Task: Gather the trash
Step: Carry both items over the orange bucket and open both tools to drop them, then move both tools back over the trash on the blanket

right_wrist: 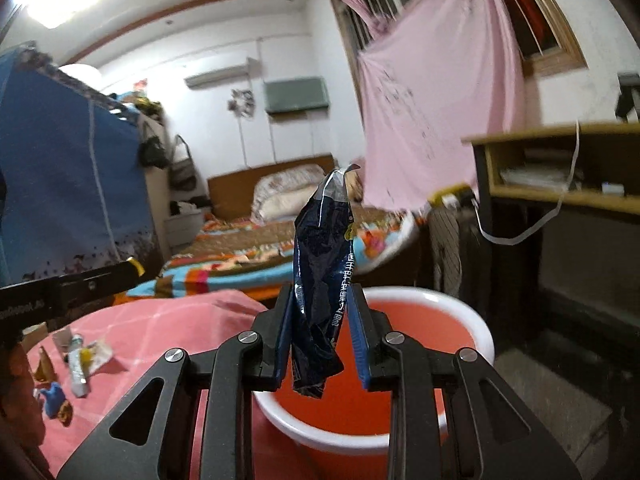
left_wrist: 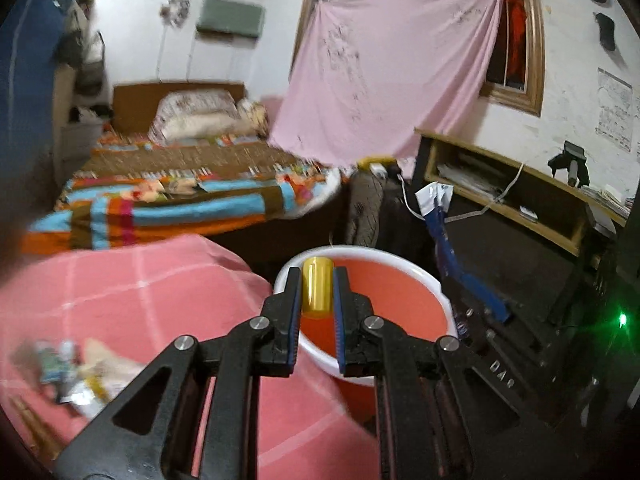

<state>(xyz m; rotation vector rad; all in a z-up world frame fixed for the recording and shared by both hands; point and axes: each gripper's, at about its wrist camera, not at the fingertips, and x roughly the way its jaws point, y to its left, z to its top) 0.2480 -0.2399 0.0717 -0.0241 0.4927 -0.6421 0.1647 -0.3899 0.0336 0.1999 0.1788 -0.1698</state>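
Far left on the pink checked cloth (left_wrist: 132, 292) that drapes the desk, a small heap of leftover litter (left_wrist: 76, 376) waits: crumpled clear wrappers and scraps, and in the right wrist view a small clear tube with a yellow part (right_wrist: 78, 364) among them. None of it is touched yet, so there is more to gather, by my reckoning.

Moving right, the left gripper (left_wrist: 316, 292) has its blue-padded fingers drawn in narrow on a short yellow plastic cylinder (left_wrist: 317, 286), held upright, its top just above the fingertips. It hangs over the near-left rim of the red plastic bucket with a white rim (left_wrist: 404, 258), which stands just beside the desk's right edge. That placement looks deliberate: let go here and the piece should drop inside.

Further right, the right gripper (right_wrist: 320, 304) pinches a crumpled dark blue foil snack wrapper (right_wrist: 320, 256) around its lower half, the silvery torn top standing tall above the fingers. It too sits above the bucket's red mouth, ready for release. White characters run along the wrapper's right edge, too creased to read. On the left gripper's arm, faint embossed letters show, not legible.
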